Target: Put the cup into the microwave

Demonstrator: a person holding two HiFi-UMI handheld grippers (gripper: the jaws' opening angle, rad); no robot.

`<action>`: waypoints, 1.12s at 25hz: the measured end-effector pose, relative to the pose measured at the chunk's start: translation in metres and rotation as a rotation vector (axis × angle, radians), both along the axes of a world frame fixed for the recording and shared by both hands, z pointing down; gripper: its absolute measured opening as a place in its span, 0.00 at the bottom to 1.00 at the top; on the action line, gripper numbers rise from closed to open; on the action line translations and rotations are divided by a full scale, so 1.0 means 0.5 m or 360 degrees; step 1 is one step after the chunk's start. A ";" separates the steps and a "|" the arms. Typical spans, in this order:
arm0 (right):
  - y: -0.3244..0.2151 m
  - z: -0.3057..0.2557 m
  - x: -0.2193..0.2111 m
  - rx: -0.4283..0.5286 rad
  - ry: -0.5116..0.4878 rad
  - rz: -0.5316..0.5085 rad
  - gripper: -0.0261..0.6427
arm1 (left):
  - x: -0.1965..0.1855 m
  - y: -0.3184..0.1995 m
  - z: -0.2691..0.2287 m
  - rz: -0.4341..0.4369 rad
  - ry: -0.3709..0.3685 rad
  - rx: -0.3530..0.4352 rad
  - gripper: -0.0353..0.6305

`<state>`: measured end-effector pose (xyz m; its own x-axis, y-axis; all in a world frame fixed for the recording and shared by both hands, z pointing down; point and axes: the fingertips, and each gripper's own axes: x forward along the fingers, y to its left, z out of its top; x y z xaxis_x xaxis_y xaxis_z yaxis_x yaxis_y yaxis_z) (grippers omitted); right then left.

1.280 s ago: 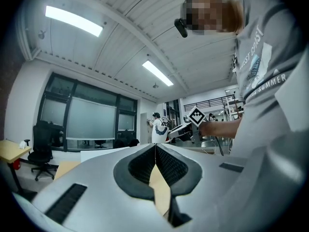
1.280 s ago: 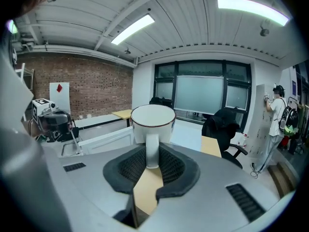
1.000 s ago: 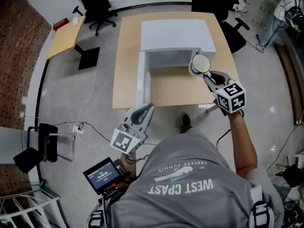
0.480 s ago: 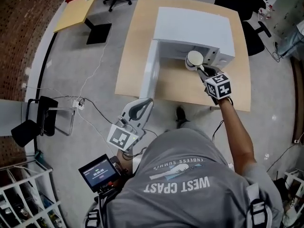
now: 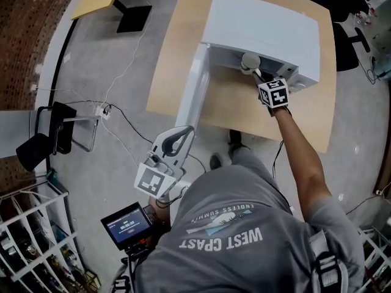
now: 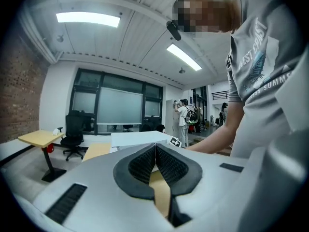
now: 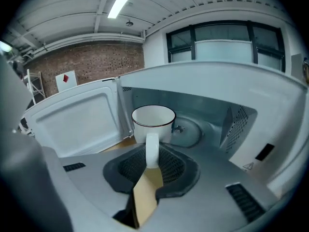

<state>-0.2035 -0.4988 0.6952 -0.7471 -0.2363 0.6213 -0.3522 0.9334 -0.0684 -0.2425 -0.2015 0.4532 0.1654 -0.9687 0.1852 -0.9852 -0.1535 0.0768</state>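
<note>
Counter (image 5: 171,54): upper centre of head view. Microwave (image 5: 263,29) stands on it, door (image 5: 194,93) swung open toward frame left. Right gripper (image 5: 256,73) at the cavity mouth; jaws narrow, clamped on the handle of the cup (image 7: 153,119). Cup upright, white, dark rim, at the opening. Left gripper (image 5: 182,136) lower left of centre, off the counter; jaws together, empty.

Glossy cup, matt shells, pale wood

The cup (image 7: 153,121) is smooth, glossy white, enamel-like, with a dark rim. The microwave (image 5: 263,23) has a matt white shell and a smooth grey cavity. The left gripper (image 6: 155,151) and right gripper (image 7: 152,153) look like matt grey plastic, with black ribbed pads (image 7: 172,167). The table (image 5: 174,60) is pale matt wood.
</note>
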 end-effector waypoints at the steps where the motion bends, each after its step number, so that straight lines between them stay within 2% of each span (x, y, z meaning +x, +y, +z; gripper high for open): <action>1: -0.019 0.009 -0.011 0.0009 -0.0008 0.0002 0.14 | -0.004 -0.008 0.005 -0.0014 0.0006 -0.0018 0.09; 8: -0.122 0.028 -0.104 0.0122 -0.0090 -0.0004 0.14 | -0.035 -0.050 0.025 -0.0109 0.0025 -0.0127 0.09; 11: -0.199 0.008 -0.143 0.0144 -0.0097 0.0015 0.14 | -0.058 -0.098 0.018 -0.0097 0.0006 -0.0271 0.09; 13: -0.236 0.019 -0.141 0.0169 -0.0078 0.0078 0.14 | -0.073 -0.111 0.034 -0.0087 0.0054 -0.0343 0.09; 15: -0.230 0.030 -0.142 0.0191 -0.0096 0.0153 0.14 | -0.084 -0.095 0.046 -0.0094 0.0096 -0.0291 0.09; 19: -0.181 0.063 -0.155 0.0213 -0.0143 0.0227 0.14 | -0.086 -0.044 0.061 -0.0103 0.0044 -0.0140 0.09; 22: -0.184 0.077 -0.150 0.0234 -0.0132 0.0251 0.14 | -0.083 -0.034 0.066 -0.0089 0.0005 -0.0113 0.09; 28: -0.197 0.061 -0.151 0.0301 -0.0131 0.0297 0.14 | -0.088 -0.029 0.070 -0.0108 0.0013 -0.0118 0.09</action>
